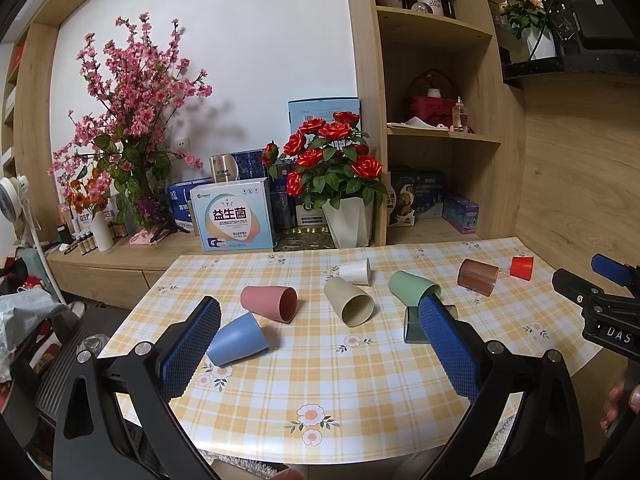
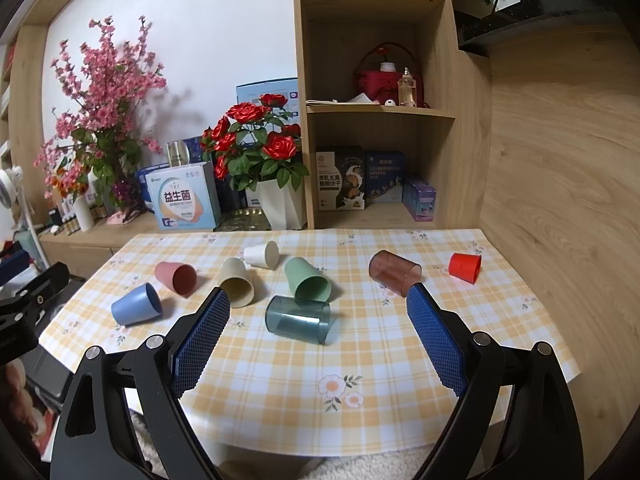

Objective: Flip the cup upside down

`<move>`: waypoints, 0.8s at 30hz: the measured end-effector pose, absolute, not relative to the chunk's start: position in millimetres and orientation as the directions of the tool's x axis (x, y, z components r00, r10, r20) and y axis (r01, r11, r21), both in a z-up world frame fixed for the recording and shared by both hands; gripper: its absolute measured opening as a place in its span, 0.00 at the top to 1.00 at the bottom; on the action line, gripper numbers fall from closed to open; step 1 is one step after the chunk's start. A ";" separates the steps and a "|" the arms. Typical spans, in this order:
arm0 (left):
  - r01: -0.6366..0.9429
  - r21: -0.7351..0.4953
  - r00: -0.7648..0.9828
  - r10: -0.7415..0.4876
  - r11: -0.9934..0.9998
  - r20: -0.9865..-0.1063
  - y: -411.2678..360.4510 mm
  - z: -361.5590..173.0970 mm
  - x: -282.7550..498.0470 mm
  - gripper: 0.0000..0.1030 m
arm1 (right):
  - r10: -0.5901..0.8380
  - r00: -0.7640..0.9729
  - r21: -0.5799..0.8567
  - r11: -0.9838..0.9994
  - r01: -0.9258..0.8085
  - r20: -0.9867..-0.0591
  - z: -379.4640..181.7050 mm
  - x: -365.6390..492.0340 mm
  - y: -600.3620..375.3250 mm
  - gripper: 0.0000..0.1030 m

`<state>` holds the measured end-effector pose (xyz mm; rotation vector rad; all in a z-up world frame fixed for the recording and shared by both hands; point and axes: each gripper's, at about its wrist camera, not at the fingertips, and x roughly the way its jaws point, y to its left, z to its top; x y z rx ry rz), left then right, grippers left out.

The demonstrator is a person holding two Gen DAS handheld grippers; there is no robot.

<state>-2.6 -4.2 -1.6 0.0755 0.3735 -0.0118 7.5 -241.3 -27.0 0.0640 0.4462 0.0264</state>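
Bench [image 2: 400, 420]: checked yellow cloth with flower prints, carrying eight cups, seven on their sides and none yet seen mouth-down.
Left gripper [image 1: 320, 332]: jaws wide apart, holding nothing, hovering above the near edge, framing the blue cup [image 1: 236, 340].
Right gripper [image 2: 318, 330]: jaws wide apart, empty, the teal clear cup [image 2: 298, 320] lying between them.
Cups, larger: teal clear, mouth toward the right; brown clear cup [image 2: 394, 272]; green cup [image 2: 308, 278] just behind the teal one; beige cup [image 2: 237, 282]; pink cup [image 2: 176, 277]; blue, far left.
Cups, smaller: white cup [image 2: 263, 255] at the back; red cup [image 2: 464, 266], far right, possibly standing.
Handling note, a judgement: the teal cup looks nearest for the right jaws. Close across its middle wall, lift clear of the green neighbour, rotate mouth-down, set flat.
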 end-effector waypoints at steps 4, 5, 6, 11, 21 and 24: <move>0.024 0.071 0.931 0.003 0.997 -0.365 -4.6 -1.5 -2.4 0.06 | 0.040 0.902 0.068 0.998 -0.012 -0.429 -27.9 7.4 -241.2 0.15; 0.024 0.071 0.931 0.004 0.997 -0.365 -5.1 -1.5 -3.0 0.06 | 0.040 0.902 0.068 0.998 -0.012 -0.429 -27.8 7.5 -241.3 0.16; 0.024 0.072 0.931 0.004 0.997 -0.365 -4.5 -1.4 -2.4 0.06 | 0.041 0.902 0.069 0.998 -0.012 -0.429 -27.7 7.7 -241.4 0.16; 0.026 0.072 0.931 0.003 0.997 -0.366 -4.1 -0.9 -2.6 0.06 | 0.041 0.902 0.070 0.997 -0.012 -0.429 -27.5 7.5 -241.3 0.16; 0.024 0.071 0.931 0.003 0.997 -0.365 -4.2 -0.5 -3.4 0.06 | 0.041 0.902 0.070 0.997 -0.012 -0.430 -27.7 8.2 -242.0 0.16; 0.024 0.071 0.930 0.004 0.997 -0.367 -4.0 0.0 -3.7 0.06 | 0.041 0.901 0.071 0.997 -0.012 -0.432 -27.8 8.3 -242.0 0.16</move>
